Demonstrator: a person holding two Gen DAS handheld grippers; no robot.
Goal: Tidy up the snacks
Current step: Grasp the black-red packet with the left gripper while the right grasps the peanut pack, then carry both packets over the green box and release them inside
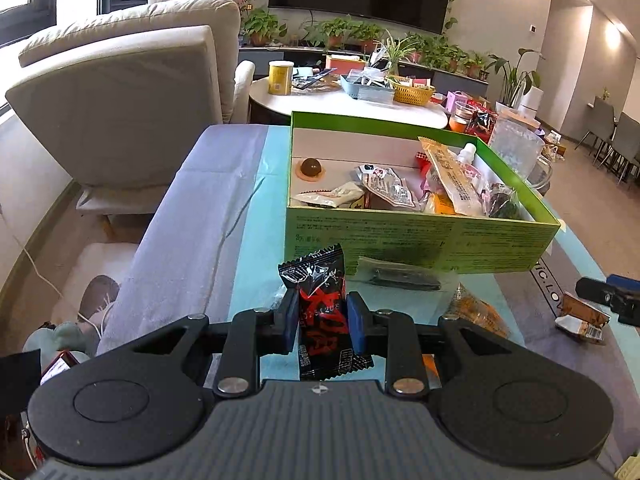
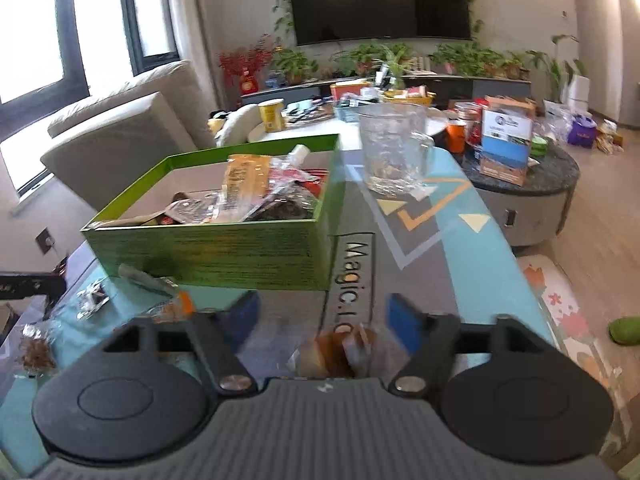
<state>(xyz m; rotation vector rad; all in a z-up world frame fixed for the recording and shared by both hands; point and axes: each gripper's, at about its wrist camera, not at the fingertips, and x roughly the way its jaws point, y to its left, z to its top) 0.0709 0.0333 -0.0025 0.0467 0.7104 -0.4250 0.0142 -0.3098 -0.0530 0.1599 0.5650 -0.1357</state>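
Observation:
My left gripper (image 1: 323, 316) is shut on a black and red snack packet (image 1: 322, 308) and holds it upright in front of the green box (image 1: 420, 240). The box holds several snacks, among them a brown ball-shaped sweet (image 1: 311, 168). In the right wrist view, blurred by motion, my right gripper (image 2: 324, 316) is open over a brown and white snack packet (image 2: 336, 350) on the mat. The green box (image 2: 208, 252) lies ahead and to its left. The right gripper's tip (image 1: 608, 294) shows at the right edge of the left wrist view, by that brown packet (image 1: 582, 318).
A dark packet (image 1: 400, 276) and an orange packet (image 1: 476, 312) lie on the mat before the box. A clear glass jug (image 2: 394, 148) stands right of the box. A cluttered round table (image 1: 348, 100) and a beige sofa (image 1: 120, 100) stand behind. Small wrapped snacks (image 2: 92, 296) lie left.

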